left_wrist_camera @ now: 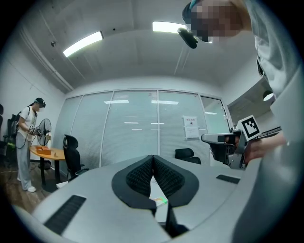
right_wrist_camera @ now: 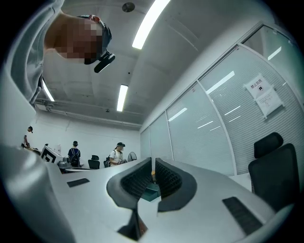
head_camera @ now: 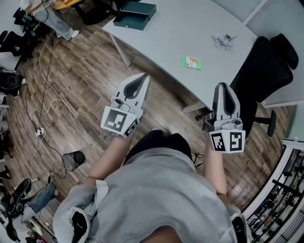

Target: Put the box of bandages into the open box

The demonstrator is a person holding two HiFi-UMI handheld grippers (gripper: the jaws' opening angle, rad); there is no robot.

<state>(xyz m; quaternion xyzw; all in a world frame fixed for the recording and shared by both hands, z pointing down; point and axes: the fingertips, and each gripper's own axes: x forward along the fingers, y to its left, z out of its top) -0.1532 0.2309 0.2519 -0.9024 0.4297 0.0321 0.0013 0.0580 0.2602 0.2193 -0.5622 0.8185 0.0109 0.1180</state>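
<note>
The small green-and-white cardboard box of bandages (head_camera: 192, 62) lies flat on the pale grey tabletop (head_camera: 180, 28), near its front edge. Its long axis runs left to right across the person's front, at a slight slant to that edge. It is well apart from the dark teal open box (head_camera: 135, 14) at the tabletop's far left corner. The left gripper (head_camera: 144, 77) and right gripper (head_camera: 223, 86) hang over the wooden floor (head_camera: 85, 85) short of the front edge, both pointing at the tabletop with jaws pressed together on nothing.
</note>
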